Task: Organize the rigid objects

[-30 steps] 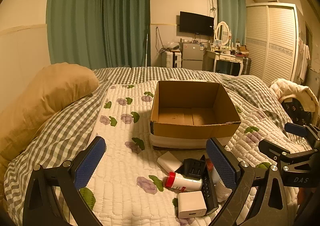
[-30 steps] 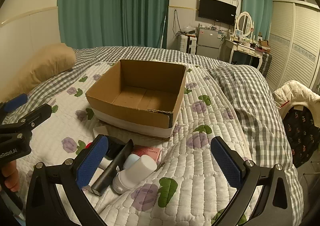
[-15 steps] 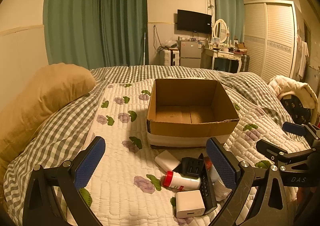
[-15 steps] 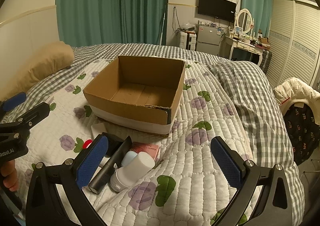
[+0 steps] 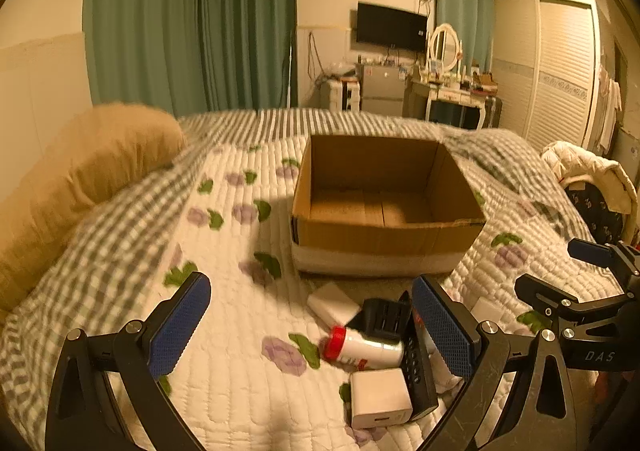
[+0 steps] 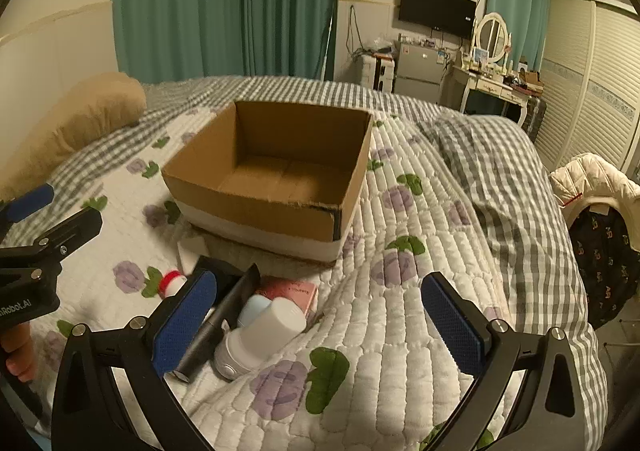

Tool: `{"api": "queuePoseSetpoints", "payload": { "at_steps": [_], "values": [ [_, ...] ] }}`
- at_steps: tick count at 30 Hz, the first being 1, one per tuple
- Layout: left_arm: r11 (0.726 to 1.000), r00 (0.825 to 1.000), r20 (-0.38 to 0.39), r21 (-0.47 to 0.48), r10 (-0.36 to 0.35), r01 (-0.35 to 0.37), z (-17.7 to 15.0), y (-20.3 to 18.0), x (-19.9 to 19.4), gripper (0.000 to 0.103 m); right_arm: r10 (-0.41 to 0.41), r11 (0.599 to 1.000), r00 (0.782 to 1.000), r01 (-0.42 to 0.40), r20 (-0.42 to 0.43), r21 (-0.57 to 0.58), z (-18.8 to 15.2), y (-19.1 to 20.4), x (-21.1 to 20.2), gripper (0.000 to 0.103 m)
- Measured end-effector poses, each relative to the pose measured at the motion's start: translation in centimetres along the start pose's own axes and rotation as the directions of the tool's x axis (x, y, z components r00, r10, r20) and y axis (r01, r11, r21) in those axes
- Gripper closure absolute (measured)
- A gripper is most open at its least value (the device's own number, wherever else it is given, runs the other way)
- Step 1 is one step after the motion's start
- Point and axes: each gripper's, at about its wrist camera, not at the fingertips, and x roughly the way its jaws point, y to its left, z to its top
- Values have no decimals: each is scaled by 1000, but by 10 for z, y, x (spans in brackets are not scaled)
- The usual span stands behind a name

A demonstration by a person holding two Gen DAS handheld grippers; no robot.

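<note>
An empty cardboard box (image 5: 384,239) (image 6: 256,211) sits on the quilted bed. In front of it lies a pile of small items: a white bottle with a red cap (image 5: 360,349), a white cube (image 5: 380,397), a black remote (image 5: 416,367), a white flat box (image 5: 332,303), a black holder (image 5: 384,317). The right wrist view shows a white jar (image 6: 260,335), a pink box (image 6: 292,289) and the black remote (image 6: 216,327). My left gripper (image 5: 312,327) is open and empty above the pile. My right gripper (image 6: 320,319) is open and empty beside the pile.
A tan pillow (image 5: 80,179) lies at the left. A grey checked duvet (image 6: 504,179) covers the bed's right side. A chair with a white jacket (image 6: 596,187) stands at the right. Green curtains, a TV and a dressing table are at the far wall.
Both grippers have drawn slightly lower and nearer the pile; the box sits lower in both views. Both stay open and empty.
</note>
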Motion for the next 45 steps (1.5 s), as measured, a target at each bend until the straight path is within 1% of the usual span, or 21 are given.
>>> {"api": "queuePoseSetpoints", "payload": {
  "at_steps": [4,8,10,12,17,20,22,25,26,27,30,32,34,36,37,38,41,42,43,44,45],
  "values": [
    [1000,996,-84,-11,-14,13,-14,0,20,0,3,1000,998,-4,-62,-3,-6,-2,19,0],
    [999,979,-198,-16,-43,41,-33,-6,41,0,15,1000,995,-16,-103,-5,-12,-2,30,0],
    [999,966,-256,7,-40,43,-44,-12,49,0,23,1000,993,-24,-116,-8,-12,-2,33,1],
    [997,951,-308,74,-14,38,-56,-23,57,2,27,1000,992,-28,-120,-7,-13,-2,34,1],
    [985,939,-344,156,-17,75,-68,-38,62,4,28,999,992,-30,-123,-14,-16,0,35,1],
    [982,921,-385,143,-57,120,-71,-42,65,16,23,999,991,-26,-129,-20,-16,2,37,1],
    [979,919,-391,166,-44,118,-72,-47,66,18,21,999,991,-25,-132,-23,-15,3,37,1],
    [975,904,-420,157,-80,159,-74,-51,68,38,19,999,991,-23,-135,-28,-16,4,38,1],
    [973,894,-434,136,-113,189,-74,-51,69,49,19,999,990,-23,-136,-29,-16,4,38,1],
    [971,884,-447,116,-138,210,-73,-51,71,49,20,999,990,-24,-140,-32,-16,4,39,1],
    [970,881,-447,103,-153,221,-71,-48,73,50,28,999,988,-34,-154,-38,-15,6,42,1],
    [973,877,-446,56,-176,224,-70,-42,71,51,41,998,984,-48,-173,-38,-15,6,46,5],
    [974,877,-443,37,-185,224,-68,-41,68,51,59,997,977,-66,-205,-31,-15,5,52,8],
    [980,890,-426,33,-165,197,-63,-36,64,56,79,996,969,-87,-235,-23,-14,4,59,9],
    [982,898,-414,40,-150,183,-61,-34,62,77,86,995,965,-94,-249,-20,-13,5,63,10],
    [986,915,-386,57,-121,155,-56,-30,58,95,97,994,957,-105,-272,-17,-12,5,68,10],
    [985,908,-394,34,-140,167,-48,-18,62,95,105,992,943,-120,-317,-29,-10,11,80,11],
    [984,902,-409,44,-139,172,-50,-18,64,95,125,989,935,-143,-332,-32,-9,15,84,18],
    [985,899,-417,47,-134,168,-51,-19,66,95,138,987,930,-159,-342,-34,-9,18,87,30],
    [985,898,-419,43,-136,170,-53,-18,66,94,158,983,922,-181,-352,-34,-9,21,89,37],
    [983,897,-416,41,-146,179,-53,-18,64,93,188,977,913,-213,-363,-30,-9,24,91,52]
  ]
}}
